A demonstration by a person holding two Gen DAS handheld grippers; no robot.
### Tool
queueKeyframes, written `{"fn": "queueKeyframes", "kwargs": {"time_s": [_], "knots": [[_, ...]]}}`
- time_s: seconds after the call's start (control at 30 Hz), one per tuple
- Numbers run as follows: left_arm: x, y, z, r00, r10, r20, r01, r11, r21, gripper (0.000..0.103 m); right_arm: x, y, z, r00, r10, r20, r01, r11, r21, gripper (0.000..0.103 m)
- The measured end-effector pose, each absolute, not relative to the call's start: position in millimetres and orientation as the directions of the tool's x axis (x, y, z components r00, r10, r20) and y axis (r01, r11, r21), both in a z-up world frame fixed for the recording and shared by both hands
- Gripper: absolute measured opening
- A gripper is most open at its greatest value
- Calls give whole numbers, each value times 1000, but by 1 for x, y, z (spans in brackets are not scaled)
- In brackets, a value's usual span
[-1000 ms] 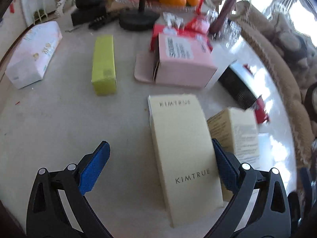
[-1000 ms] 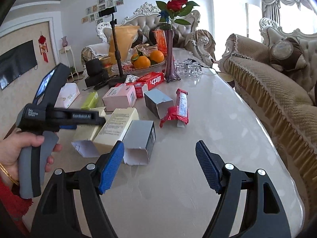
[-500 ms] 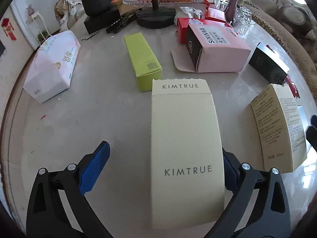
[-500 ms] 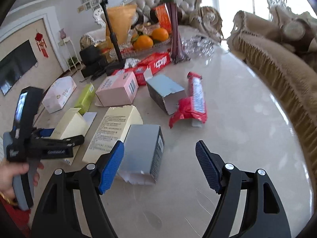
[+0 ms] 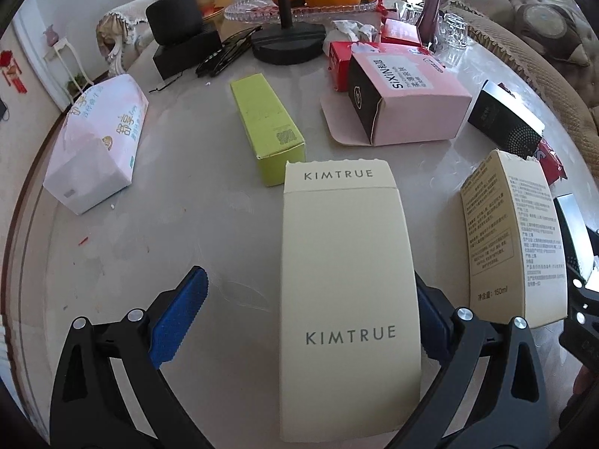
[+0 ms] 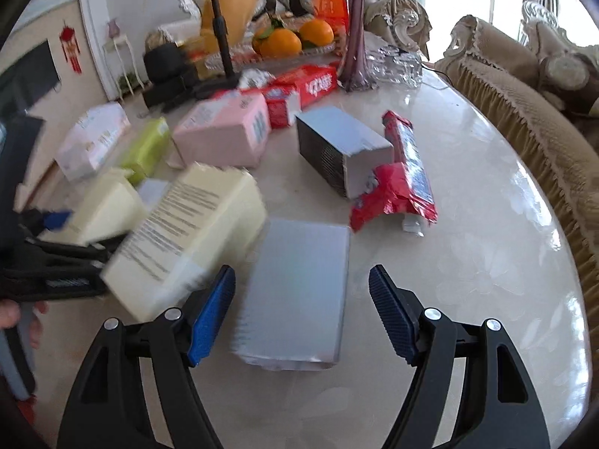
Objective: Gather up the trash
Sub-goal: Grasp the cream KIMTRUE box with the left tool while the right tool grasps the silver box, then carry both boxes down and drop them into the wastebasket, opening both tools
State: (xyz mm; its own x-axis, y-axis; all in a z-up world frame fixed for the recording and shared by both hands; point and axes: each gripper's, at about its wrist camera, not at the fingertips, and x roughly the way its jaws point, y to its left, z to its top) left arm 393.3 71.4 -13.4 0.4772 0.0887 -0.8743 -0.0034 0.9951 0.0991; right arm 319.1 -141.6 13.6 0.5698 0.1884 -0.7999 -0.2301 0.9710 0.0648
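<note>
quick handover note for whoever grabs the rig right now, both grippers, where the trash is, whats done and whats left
Left gripper: open, straddling the cream KIMTRUE box, which lies flat on the table; its right pad is hidden behind the box, so contact is unclear.
Right gripper: open, over the near end of the silver-grey box, not closed on it.
Also on the table: second cream box, green box, pink box, dark box, red wrapper.
Done: nothing visibly collected; no bin in view.
Left: close on each box, then clear the rest.
</note>
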Motion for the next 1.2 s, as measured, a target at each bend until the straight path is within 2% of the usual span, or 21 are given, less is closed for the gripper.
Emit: {"fn": "queueKeyframes", "kwargs": {"time_s": [0.03, 0.07, 0.1, 0.13, 0.17, 0.23, 0.33, 0.5, 0.63, 0.8, 0.93, 1.1, 1.2], "knots": [[393, 72, -13, 479, 88, -874, -4, 995, 97, 95, 319, -143, 15, 574, 193, -796, -233, 970, 67, 65], [392, 72, -13, 487, 76, -870, 0, 996, 87, 87, 320, -144, 15, 570, 193, -799, -237, 969, 64, 49], [391, 72, -12, 493, 58, -868, 7, 998, 70, 78, 320, -145, 15, 572, 188, -798, -236, 970, 59, 39], [389, 71, -9, 502, 17, -865, 24, 999, 33, 58, 320, -148, 15, 564, 203, -800, -234, 969, 81, 39], [388, 69, -7, 512, 27, -859, 27, 999, 47, 48, 320, -148, 15, 564, 203, -800, -234, 969, 81, 38], [386, 65, -7, 516, 57, -854, 31, 996, 84, 48, 319, -152, 15, 555, 232, -799, -235, 965, 117, 38], [377, 69, -4, 524, -1, -852, 32, 999, 19, 48, 311, -160, 16, 556, 259, -790, -225, 962, 157, 38], [338, 75, 32, 612, -48, -790, 44, 999, -27, 48, 284, -171, 37, 595, 311, -742, -243, 949, 203, 38], [279, 72, 64, 674, -97, -732, 116, 993, -24, 48, 243, -175, 65, 634, 369, -679, -307, 927, 216, 38], [173, 57, 74, 703, -154, -695, 237, 971, 24, 48, 164, -180, 84, 646, 444, -621, -406, 889, 213, 39], [78, 46, 54, 649, -252, -718, 317, 947, -46, 48, 93, -184, 79, 621, 479, -620, -460, 864, 206, 39], [-8, 24, -1, 552, -264, -791, 353, 933, -66, 48, 1, -179, 35, 508, 494, -706, -489, 840, 236, 39], [-27, 15, -64, 415, -281, -865, 312, 937, -155, 48, -30, -170, -12, 404, 468, -786, -469, 844, 261, 39]]}}
